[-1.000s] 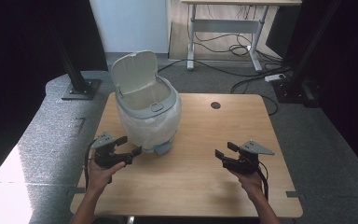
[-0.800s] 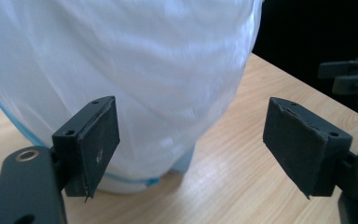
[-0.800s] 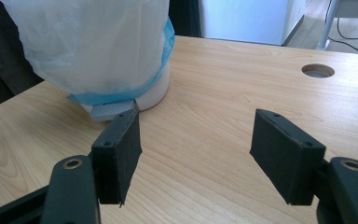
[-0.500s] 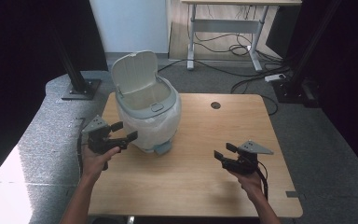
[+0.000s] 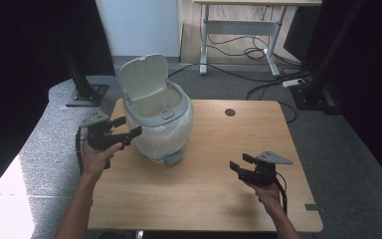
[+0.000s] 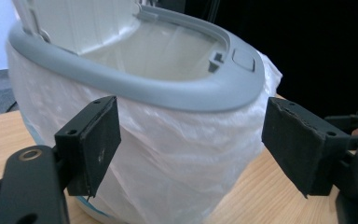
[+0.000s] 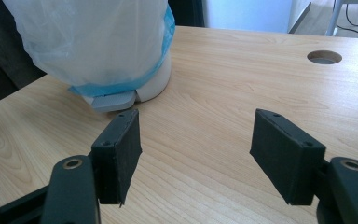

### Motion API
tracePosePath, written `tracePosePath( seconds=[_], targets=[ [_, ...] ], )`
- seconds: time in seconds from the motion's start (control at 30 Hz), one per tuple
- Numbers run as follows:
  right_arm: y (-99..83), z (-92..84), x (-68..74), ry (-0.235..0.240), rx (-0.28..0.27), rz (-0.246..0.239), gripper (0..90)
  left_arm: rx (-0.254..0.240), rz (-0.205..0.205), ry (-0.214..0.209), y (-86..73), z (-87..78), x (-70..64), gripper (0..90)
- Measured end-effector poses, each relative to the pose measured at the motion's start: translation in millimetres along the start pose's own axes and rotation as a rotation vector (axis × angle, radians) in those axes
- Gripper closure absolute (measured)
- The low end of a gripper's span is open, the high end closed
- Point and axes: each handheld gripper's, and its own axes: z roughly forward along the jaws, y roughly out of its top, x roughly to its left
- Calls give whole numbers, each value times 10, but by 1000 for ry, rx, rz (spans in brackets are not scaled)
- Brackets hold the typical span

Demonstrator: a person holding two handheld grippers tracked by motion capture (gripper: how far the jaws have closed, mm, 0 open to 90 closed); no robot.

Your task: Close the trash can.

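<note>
A small bin [image 5: 161, 124] stands at the back left of the wooden table [image 5: 219, 199], its lid [image 5: 144, 77] tipped up and open. A grey rim [image 6: 168, 88] clamps a white plastic bag [image 6: 177, 154] that hangs down over the outside. My left gripper [image 5: 128, 126] is raised at the bin's left side, just below rim height. It is open, and in the left gripper view [image 6: 191, 144] the bag bulges between the pads without touching them. My right gripper [image 5: 238, 162] hovers low over the front right of the table, open and empty, pointing toward the bin's base [image 7: 102, 42].
A grey pedal [image 7: 112, 100] sticks out at the bin's foot. A round cable hole [image 5: 230, 112] sits near the table's back edge. Black stand legs [image 5: 82, 92] and floor cables [image 5: 273, 84] lie beyond the table, with a second desk [image 5: 238, 25] behind.
My left gripper has risen from table height and moved back along the bin's left side, up toward the rim. The right gripper has stayed still.
</note>
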Motion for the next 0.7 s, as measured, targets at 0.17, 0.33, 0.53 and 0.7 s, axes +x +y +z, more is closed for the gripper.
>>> tracePosePath(
  seconds=[0.17, 0.33, 0.53, 0.7],
  targets=[
    [-8, 11, 2, 2, 4, 3, 325, -8, 13, 3, 127, -20, 48, 190],
    [-23, 25, 8, 6, 12, 1, 325, -16, 35, -11, 247, 4, 121, 172],
    [-39, 35, 10, 5, 18, -5, 325, -26, 12, -16, 330, 70, 251, 166],
    [-56, 42, -2, 2, 24, -3, 325, -36, -22, -30, 411, 128, 346, 163]
  ],
)
